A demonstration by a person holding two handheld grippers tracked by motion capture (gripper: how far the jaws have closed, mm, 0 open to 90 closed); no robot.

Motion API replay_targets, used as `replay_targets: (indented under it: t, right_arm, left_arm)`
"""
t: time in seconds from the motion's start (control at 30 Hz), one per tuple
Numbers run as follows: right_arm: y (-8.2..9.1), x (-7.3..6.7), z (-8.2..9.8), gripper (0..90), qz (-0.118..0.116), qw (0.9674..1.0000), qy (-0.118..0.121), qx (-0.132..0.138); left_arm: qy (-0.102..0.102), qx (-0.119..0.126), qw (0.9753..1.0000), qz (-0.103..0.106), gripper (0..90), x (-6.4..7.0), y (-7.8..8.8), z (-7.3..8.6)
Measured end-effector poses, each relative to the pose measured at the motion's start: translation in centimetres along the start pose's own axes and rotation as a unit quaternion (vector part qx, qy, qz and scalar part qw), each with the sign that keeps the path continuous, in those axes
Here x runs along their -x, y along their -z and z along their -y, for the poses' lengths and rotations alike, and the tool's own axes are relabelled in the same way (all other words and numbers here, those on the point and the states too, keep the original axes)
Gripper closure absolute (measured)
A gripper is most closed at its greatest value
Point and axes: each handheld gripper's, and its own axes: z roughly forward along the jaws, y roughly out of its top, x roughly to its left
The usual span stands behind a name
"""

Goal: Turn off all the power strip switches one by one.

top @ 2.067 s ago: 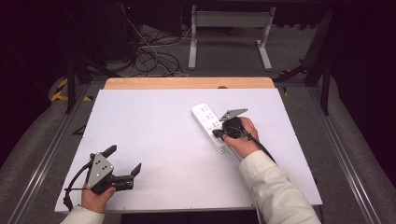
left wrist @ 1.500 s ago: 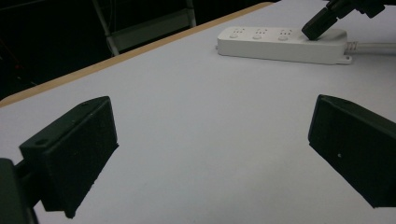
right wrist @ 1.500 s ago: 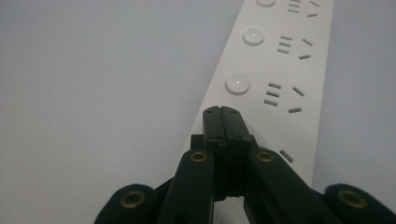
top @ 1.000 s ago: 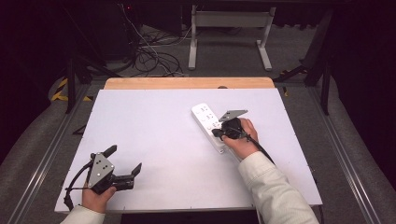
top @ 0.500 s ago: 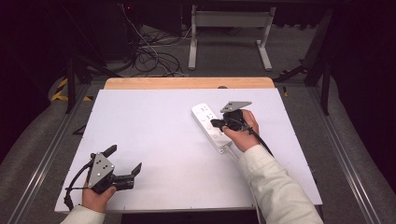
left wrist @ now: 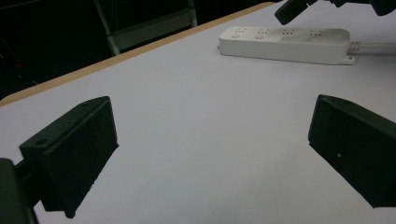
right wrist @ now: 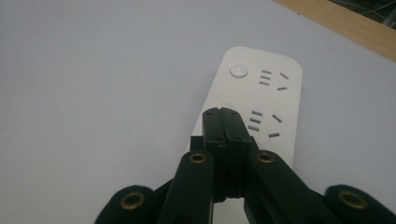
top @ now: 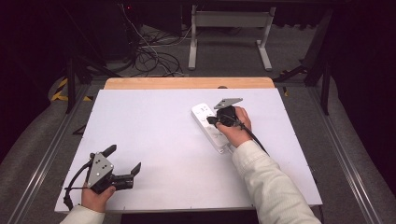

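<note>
A white power strip lies slantwise on the white tabletop, right of centre. My right gripper is shut with nothing between its jaws. Its tip hovers over the strip's middle sockets, pointing at the far end. In the right gripper view the closed tips sit just short of a socket, with the strip's round button beyond. My left gripper rests near the table's front left corner, open and empty. Its view looks between the wide jaws across bare table to the power strip.
The table's far edge is a wooden strip. Beyond it the floor holds tangled cables and a metal frame's legs. Metal rails run along both sides of the table. The strip's cord leads off its near end.
My right gripper has slid along the power strip toward its far end and lifted slightly, staying shut. The left gripper has not moved.
</note>
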Motion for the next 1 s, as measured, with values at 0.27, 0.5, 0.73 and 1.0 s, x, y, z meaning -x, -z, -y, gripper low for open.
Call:
replay_targets:
  t: [0.27, 0.5, 0.73, 1.0]
  right_arm:
    - [-0.25, 0.31, 0.15, 90.0, -0.004, 1.0, -0.008, -0.002]
    - [-0.26, 0.13, 0.2, 90.0, -0.009, 0.9998, -0.004, -0.015]
    - [-0.64, -0.09, 0.33, 90.0, -0.017, 0.9992, -0.001, -0.036]
    - [-0.88, -0.21, 0.44, 90.0, -0.016, 0.9989, 0.004, -0.044]
  left_arm:
    - [-0.001, 0.0, 1.0, 0.0, 1.7, 0.01, 0.0, -0.01]
    - [0.0, 0.001, 1.0, 0.001, 1.7, 0.09, 0.04, -0.03]
    - [-0.001, 0.002, 1.0, 0.0, 1.7, 0.08, 0.05, -0.05]
    - [-0.004, 0.001, 1.0, 0.0, 1.7, 0.04, 0.11, -0.06]
